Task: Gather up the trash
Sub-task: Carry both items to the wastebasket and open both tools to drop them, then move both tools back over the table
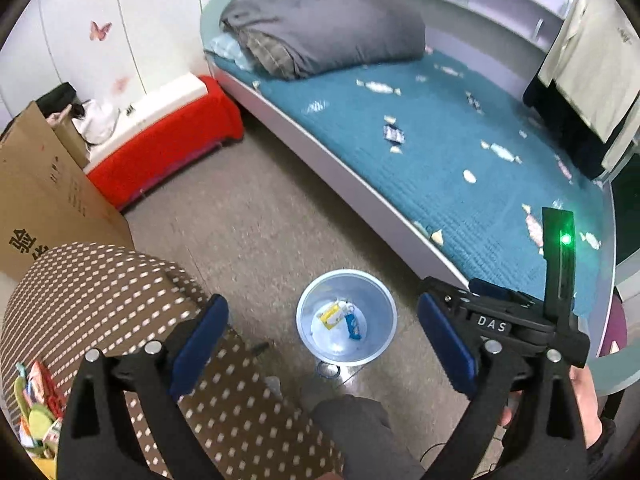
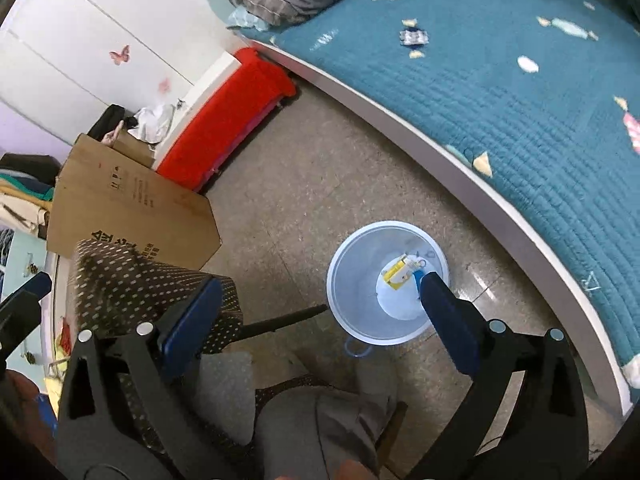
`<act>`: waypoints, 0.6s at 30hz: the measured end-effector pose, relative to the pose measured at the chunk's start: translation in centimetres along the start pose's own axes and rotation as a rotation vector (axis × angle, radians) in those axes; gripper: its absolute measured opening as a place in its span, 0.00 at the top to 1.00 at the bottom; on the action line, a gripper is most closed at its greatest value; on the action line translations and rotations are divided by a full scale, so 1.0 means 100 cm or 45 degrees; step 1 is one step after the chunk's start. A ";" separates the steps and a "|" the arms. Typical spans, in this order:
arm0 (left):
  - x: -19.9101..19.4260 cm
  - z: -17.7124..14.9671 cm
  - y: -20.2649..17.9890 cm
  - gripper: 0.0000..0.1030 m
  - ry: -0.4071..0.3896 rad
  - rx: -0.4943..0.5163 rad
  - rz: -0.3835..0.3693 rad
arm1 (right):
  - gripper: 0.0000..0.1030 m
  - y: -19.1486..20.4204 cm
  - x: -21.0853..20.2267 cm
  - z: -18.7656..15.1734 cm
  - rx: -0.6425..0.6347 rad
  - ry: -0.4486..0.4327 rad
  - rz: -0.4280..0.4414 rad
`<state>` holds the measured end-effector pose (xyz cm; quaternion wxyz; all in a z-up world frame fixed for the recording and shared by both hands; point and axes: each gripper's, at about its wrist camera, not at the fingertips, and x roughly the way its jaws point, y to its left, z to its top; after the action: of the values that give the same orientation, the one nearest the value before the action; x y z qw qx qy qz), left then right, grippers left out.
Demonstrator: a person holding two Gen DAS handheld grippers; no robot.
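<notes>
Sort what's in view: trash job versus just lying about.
Job: bin; wrappers in it; both tongs, left, right, open and empty.
Lying about: cardboard box; grey quilt; red cloth; dotted cushion.

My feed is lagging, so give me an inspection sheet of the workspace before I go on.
Surface: speckled floor, bare around the bin.
Job's things: pale bin upright on the floor, yellow and blue wrappers inside.
Clutter: cardboard box; red-covered bench; items on dotted cloth.
Grippers: left gripper and right gripper both with jaws wide, nothing between them.
Cables: nothing seen clearly.
Surroundings: bed with teal quilt, grey blanket, white wardrobe.
</notes>
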<state>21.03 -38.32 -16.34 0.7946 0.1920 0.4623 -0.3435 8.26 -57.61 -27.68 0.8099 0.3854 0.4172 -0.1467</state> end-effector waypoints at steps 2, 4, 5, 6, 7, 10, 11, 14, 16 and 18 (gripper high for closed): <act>-0.018 -0.005 0.001 0.09 -0.040 -0.008 -0.003 | 0.06 0.011 -0.013 -0.004 -0.027 -0.022 0.007; -0.036 -0.011 0.003 0.08 -0.084 -0.017 -0.008 | 0.06 0.025 -0.031 -0.006 -0.062 -0.056 0.024; -0.043 -0.014 0.004 0.08 -0.103 -0.020 -0.009 | 0.06 0.031 -0.039 -0.007 -0.079 -0.075 0.034; -0.051 -0.017 0.005 0.08 -0.120 -0.023 -0.012 | 0.06 0.038 -0.046 -0.009 -0.096 -0.092 0.042; -0.060 -0.021 0.006 0.08 -0.142 -0.032 -0.015 | 0.06 0.047 -0.055 -0.010 -0.114 -0.108 0.051; -0.082 -0.033 0.015 0.08 -0.194 -0.076 -0.020 | 0.06 0.070 -0.077 -0.012 -0.170 -0.153 0.071; -0.088 -0.036 0.018 0.08 -0.209 -0.093 -0.022 | 0.06 0.078 -0.084 -0.013 -0.192 -0.166 0.073; -0.109 -0.048 0.035 0.08 -0.258 -0.149 -0.019 | 0.06 0.100 -0.102 -0.016 -0.257 -0.197 0.089; -0.120 -0.055 0.045 0.07 -0.286 -0.176 -0.002 | 0.06 0.117 -0.114 -0.021 -0.308 -0.219 0.090; -0.132 -0.063 0.055 0.07 -0.314 -0.203 0.012 | 0.06 0.128 -0.124 -0.026 -0.338 -0.240 0.105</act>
<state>16.81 -25.73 -8.15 0.8596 0.0868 0.3862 -0.3230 6.44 -48.30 -12.39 0.8945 0.2766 0.3389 -0.0924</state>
